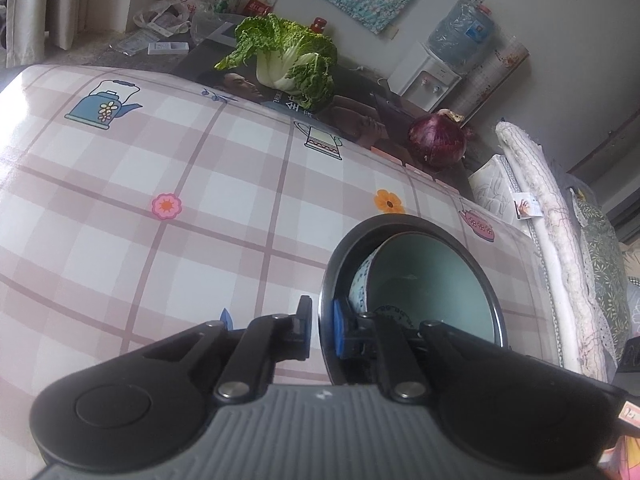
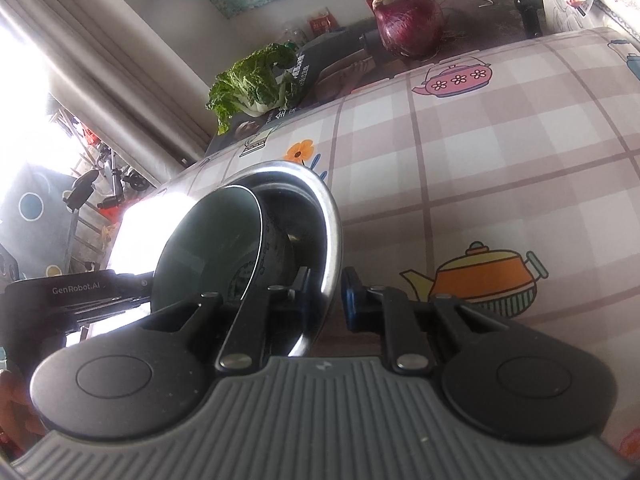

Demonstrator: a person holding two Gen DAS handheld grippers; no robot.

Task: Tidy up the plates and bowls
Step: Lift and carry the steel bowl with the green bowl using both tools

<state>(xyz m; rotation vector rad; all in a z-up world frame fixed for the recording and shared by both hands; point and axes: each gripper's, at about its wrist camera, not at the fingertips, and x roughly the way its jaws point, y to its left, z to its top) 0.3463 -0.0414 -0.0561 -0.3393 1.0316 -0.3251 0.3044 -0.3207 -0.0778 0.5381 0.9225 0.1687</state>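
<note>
A metal bowl (image 1: pixel 486 280) holds a patterned ceramic bowl (image 1: pixel 424 276) with a pale green inside. My left gripper (image 1: pixel 322 330) is shut on the metal bowl's rim, one finger outside and one inside. In the right wrist view the same metal bowl (image 2: pixel 334 224) shows its shiny rim, with the ceramic bowl (image 2: pixel 212 240) inside it. My right gripper (image 2: pixel 326 292) straddles the opposite rim, one finger inside and one outside, closed on it. The bowls are tilted in both views, held over the checked tablecloth (image 1: pixel 160 184).
A napa cabbage (image 1: pixel 288 60) and a red onion (image 1: pixel 438 140) lie on a dark poster past the tablecloth's far edge. A water dispenser (image 1: pixel 432 76) stands by the wall. Folded bedding (image 1: pixel 552 216) borders the table's right side. The other gripper's body (image 2: pixel 76 296) shows at left.
</note>
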